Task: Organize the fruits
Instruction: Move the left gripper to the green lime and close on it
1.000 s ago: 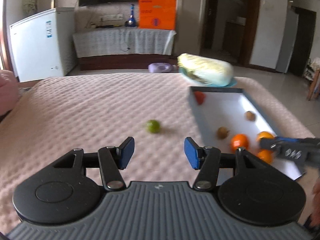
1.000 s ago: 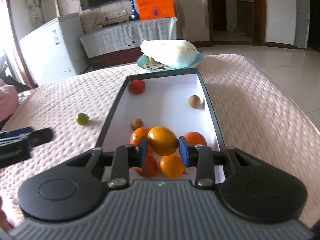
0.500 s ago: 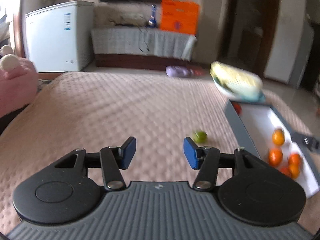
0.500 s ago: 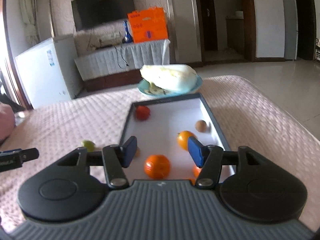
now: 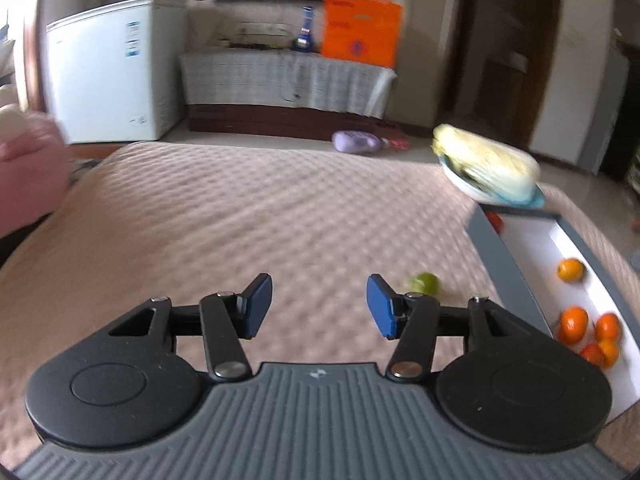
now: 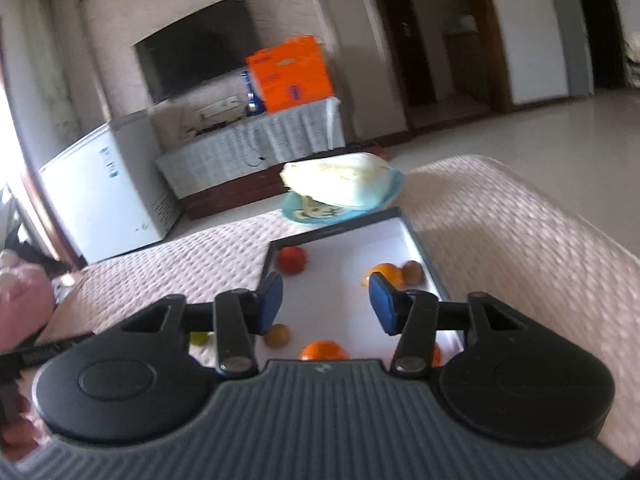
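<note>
A small green fruit (image 5: 425,282) lies on the pink quilted cover, just beyond and right of my left gripper (image 5: 319,304), which is open and empty. The grey-walled white tray (image 5: 496,248) at the right holds several oranges (image 5: 574,322) and a red fruit (image 5: 496,221). My right gripper (image 6: 326,298) is open and empty above the tray (image 6: 420,246), with an orange (image 6: 383,271), a brown fruit (image 6: 413,273) and a red fruit (image 6: 293,260) beyond it. The green fruit (image 6: 197,337) peeks out behind its left finger.
A cabbage (image 5: 486,164) lies on a blue plate (image 6: 340,210) behind the tray. A pink cushion (image 5: 24,176) sits at the left edge. Beyond the bed are a white freezer (image 5: 116,68) and an orange box (image 5: 360,34).
The right gripper opened and let go of an orange into the tray, then lifted and tilted up. The left gripper swung left, so the green fruit now sits right of its fingers.
</note>
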### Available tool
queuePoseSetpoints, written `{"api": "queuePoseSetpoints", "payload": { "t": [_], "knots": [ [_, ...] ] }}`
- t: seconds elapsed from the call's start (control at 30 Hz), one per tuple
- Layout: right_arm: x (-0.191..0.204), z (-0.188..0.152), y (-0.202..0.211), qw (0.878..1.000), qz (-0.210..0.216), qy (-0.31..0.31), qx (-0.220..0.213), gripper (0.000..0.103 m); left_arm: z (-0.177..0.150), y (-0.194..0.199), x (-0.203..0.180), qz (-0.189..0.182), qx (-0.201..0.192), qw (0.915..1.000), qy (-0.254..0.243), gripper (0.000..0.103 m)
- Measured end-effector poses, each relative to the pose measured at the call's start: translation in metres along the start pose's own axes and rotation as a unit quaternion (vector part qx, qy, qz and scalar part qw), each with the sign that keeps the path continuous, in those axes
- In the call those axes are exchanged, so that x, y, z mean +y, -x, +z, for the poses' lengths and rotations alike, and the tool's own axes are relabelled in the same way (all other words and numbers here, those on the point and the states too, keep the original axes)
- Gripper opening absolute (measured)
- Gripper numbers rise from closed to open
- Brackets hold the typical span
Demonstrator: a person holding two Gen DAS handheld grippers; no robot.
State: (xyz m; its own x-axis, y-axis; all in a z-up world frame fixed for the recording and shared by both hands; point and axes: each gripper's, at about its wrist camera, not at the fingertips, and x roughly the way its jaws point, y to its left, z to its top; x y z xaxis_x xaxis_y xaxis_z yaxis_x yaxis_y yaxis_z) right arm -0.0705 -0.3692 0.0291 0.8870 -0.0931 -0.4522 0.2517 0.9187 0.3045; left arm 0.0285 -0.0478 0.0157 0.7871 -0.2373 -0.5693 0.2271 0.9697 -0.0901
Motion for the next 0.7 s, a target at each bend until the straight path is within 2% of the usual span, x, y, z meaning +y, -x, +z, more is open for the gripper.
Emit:
{"api": "queuePoseSetpoints", "payload": {
  "t": [0.07,0.2,0.3,0.37,0.5,0.57,0.7],
  "knots": [
    [-0.001,-0.001,-0.003,1.000,-0.001,0.006,0.009,0.040,-0.002,-0.015,-0.018,-0.012,0.005,0.9997,-0.018,0.060],
    [0.008,-0.007,-0.007,0.998,0.007,0.053,0.029,0.037,-0.007,-0.051,-0.048,-0.016,0.030,0.9986,-0.041,0.059],
    [0.011,-0.012,-0.009,0.996,0.005,0.085,0.040,0.037,-0.010,-0.073,-0.063,-0.016,0.048,0.9977,-0.047,0.053],
    [0.009,-0.013,-0.011,0.995,0.005,0.090,0.045,0.037,-0.011,-0.085,-0.071,-0.017,0.058,0.9970,-0.048,0.046],
    [0.007,-0.014,-0.012,0.994,0.006,0.092,0.051,0.037,-0.011,-0.094,-0.081,-0.017,0.051,0.9970,-0.056,0.045],
    [0.008,-0.015,-0.012,0.994,0.011,0.096,0.055,0.037,-0.012,-0.096,-0.083,-0.014,0.043,0.9974,-0.057,0.030],
    [0.016,-0.020,-0.013,0.988,0.035,0.128,0.079,0.037,-0.011,-0.095,-0.082,-0.013,0.043,0.9977,-0.050,0.028]
  ]
}}
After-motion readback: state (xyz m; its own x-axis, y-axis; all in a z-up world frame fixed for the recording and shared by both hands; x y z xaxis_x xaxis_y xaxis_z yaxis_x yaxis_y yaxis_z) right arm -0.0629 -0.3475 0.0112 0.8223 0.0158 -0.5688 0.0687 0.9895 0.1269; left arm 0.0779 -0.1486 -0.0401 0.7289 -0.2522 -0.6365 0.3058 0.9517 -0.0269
